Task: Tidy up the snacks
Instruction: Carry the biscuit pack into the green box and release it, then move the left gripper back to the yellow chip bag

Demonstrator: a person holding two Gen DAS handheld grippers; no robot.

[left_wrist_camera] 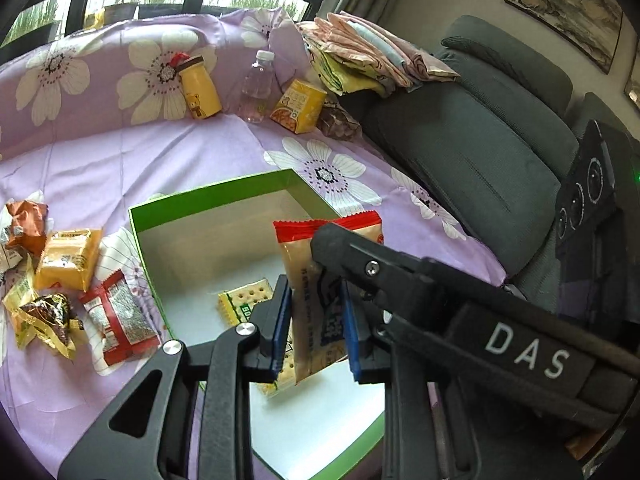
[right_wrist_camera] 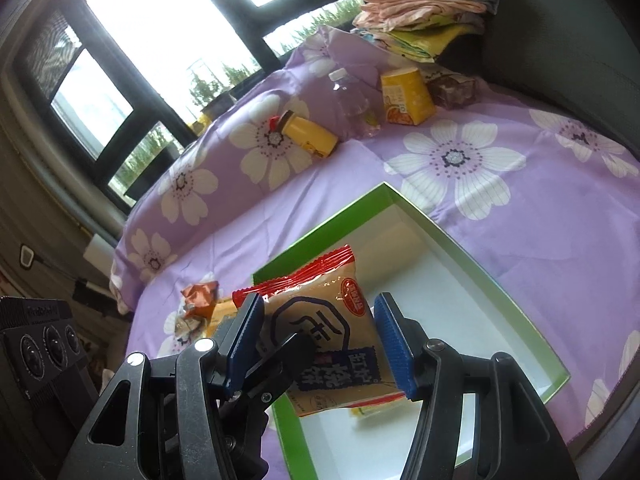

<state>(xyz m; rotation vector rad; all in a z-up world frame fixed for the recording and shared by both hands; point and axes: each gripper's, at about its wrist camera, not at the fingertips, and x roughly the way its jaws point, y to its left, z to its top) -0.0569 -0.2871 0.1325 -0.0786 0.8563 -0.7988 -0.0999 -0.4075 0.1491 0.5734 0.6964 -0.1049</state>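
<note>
Holding one snack packet (left_wrist_camera: pixel 316 300) between them, both hand-held grippers hover over a green box (left_wrist_camera: pixel 208 196) that sits on a bed covered by a purple flowered sheet (left_wrist_camera: pixel 120 160).

The left hand-held gripper (left_wrist_camera: pixel 314 324) is nearly closed, its blue pads (left_wrist_camera: pixel 280 320) pinching the tan packet with the red top edge. The right hand-held gripper (right_wrist_camera: pixel 320 340) stands partly open, its blue pads (right_wrist_camera: pixel 394 344) either side of the same packet (right_wrist_camera: pixel 332 320); whether they actually press on it is hard to judge from this angle. In the left wrist view, one black finger of the right hand-held gripper crosses in front of the packet.

Inside the box, on its white floor, lies a cracker packet (left_wrist_camera: pixel 244 300), below the held packet.

Left of the box, near the bed's left edge, loose snacks lie together: a red and silver packet (left_wrist_camera: pixel 116 320), a yellow packet (left_wrist_camera: pixel 68 260), an orange wrapper (left_wrist_camera: pixel 28 220) and a dark gold-edged wrapper (left_wrist_camera: pixel 48 316).

Along the raised far edge of the sheet stand a yellow bottle (left_wrist_camera: pixel 200 88), a clear water bottle (left_wrist_camera: pixel 258 88) and a yellow carton (left_wrist_camera: pixel 298 106). Folded cloths (left_wrist_camera: pixel 368 56) are stacked on a grey sofa (left_wrist_camera: pixel 480 140) at the right.
</note>
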